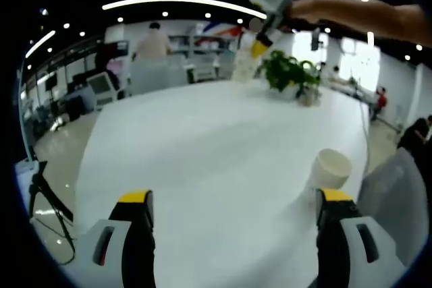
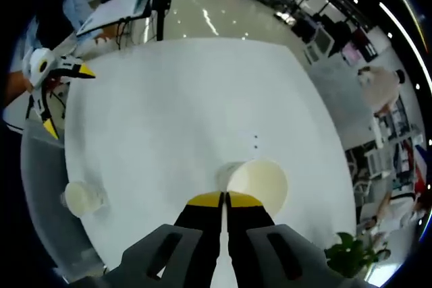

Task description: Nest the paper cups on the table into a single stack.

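Note:
A white paper cup (image 1: 329, 168) stands upright on the white table (image 1: 216, 160), just beyond my left gripper's right jaw. My left gripper (image 1: 235, 197) is wide open with nothing between its yellow-tipped jaws. Up high at the far side, my right gripper (image 1: 260, 44) holds a second paper cup (image 1: 244, 62) in the air. In the right gripper view, my right gripper (image 2: 224, 199) is shut on the rim of that cup (image 2: 260, 181), its mouth facing the camera. The standing cup (image 2: 81, 197) sits near the table's left edge, and the open left gripper (image 2: 67, 98) hovers beyond it.
A potted green plant (image 1: 290, 75) stands on the far part of the table, also seen as the plant (image 2: 351, 251) at lower right. A grey chair back (image 1: 398, 193) is beside the table. Desks, monitors and people fill the office behind.

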Tool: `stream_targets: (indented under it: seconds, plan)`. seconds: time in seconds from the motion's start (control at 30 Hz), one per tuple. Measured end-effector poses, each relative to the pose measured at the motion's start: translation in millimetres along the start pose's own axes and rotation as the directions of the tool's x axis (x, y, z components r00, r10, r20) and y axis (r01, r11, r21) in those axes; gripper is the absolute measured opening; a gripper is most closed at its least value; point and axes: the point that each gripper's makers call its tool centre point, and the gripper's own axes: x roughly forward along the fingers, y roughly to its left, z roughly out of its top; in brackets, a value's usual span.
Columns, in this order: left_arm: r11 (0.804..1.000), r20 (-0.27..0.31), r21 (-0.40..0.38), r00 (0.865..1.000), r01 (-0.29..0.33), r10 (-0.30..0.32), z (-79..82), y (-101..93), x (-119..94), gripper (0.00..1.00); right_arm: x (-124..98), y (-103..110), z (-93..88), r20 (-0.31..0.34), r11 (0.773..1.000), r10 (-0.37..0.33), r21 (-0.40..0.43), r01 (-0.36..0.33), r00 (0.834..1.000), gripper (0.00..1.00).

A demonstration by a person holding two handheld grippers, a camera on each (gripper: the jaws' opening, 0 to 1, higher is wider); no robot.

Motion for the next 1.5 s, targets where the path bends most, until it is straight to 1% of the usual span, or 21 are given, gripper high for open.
stream_targets:
  seconds: [0.27,0.4,0.5,0.63,0.73,0.87,0.97,1.13,1.17,1.27,1.33,1.4,1.5]
  plan:
    - [1.0,-0.013,0.011,1.0,-0.002,0.002,-4.0,-3.0,-2.6,0.99,-7.4,17.4,1.9,0.002,1.0,0.0,-0.006,0.0,1.0,0.0]
    - [1.0,-0.012,-0.003,1.0,-0.007,0.007,-4.0,-3.3,-5.1,0.99,-8.6,24.8,2.0,-0.007,1.0,-0.007,-0.025,0.007,1.0,0.0]
    - [1.0,-0.013,0.006,1.0,-0.004,0.004,-3.1,-6.4,-9.5,0.99,-13.5,35.4,3.7,-0.007,1.0,0.001,-0.023,-0.002,1.0,0.0]
    - [1.0,-0.017,0.01,1.0,-0.011,0.011,-1.2,-3.9,-13.5,0.99,-18.0,42.5,7.3,0.002,1.0,0.01,-0.027,-0.009,1.0,0.0]
    - [1.0,-0.015,0.008,1.0,-0.013,0.013,3.5,-2.9,-15.9,0.99,-22.6,48.6,8.3,-0.001,1.0,0.018,-0.026,-0.018,1.0,0.0]
    - [1.0,-0.012,0.026,1.0,-0.006,0.006,6.9,-1.8,-13.5,0.99,-26.6,56.6,6.8,-0.013,0.999,0.021,-0.039,-0.021,1.0,0.0]
    - [1.0,-0.018,0.03,1.0,0.0,0.001,7.7,-0.9,-11.0,0.99,-30.2,63.4,5.3,-0.017,0.999,0.029,-0.032,-0.03,0.999,0.0]
    - [0.999,-0.009,0.034,1.0,0.005,-0.004,11.4,-4.6,-10.0,0.99,-32.5,75.9,2.0,-0.02,0.999,0.036,-0.04,-0.037,0.999,0.0]
    - [0.999,-0.001,0.046,1.0,0.006,-0.006,12.1,-5.3,-8.9,0.99,-33.1,78.8,1.3,-0.021,0.998,0.036,-0.045,-0.036,0.999,0.0]
    - [0.999,-0.004,0.054,1.0,0.006,-0.006,8.9,-5.1,-4.5,0.99,-37.5,83.6,-0.6,-0.017,0.998,0.023,-0.054,-0.024,1.0,0.0]
    - [0.999,-0.015,0.05,1.0,0.007,-0.006,6.5,-7.7,-4.1,0.99,-43.0,87.2,-0.2,-0.01,0.998,0.022,-0.06,-0.022,1.0,0.0]
    - [0.998,0.006,0.063,1.0,-0.007,0.007,8.2,-7.5,-4.7,0.99,-48.8,94.9,1.0,-0.003,0.998,0.032,-0.058,-0.032,0.999,0.0]
    - [0.998,-0.011,0.06,1.0,0.001,-0.001,3.3,-7.9,-3.5,0.99,-55.0,103.3,1.5,-0.008,0.996,0.03,-0.084,-0.031,1.0,0.0]
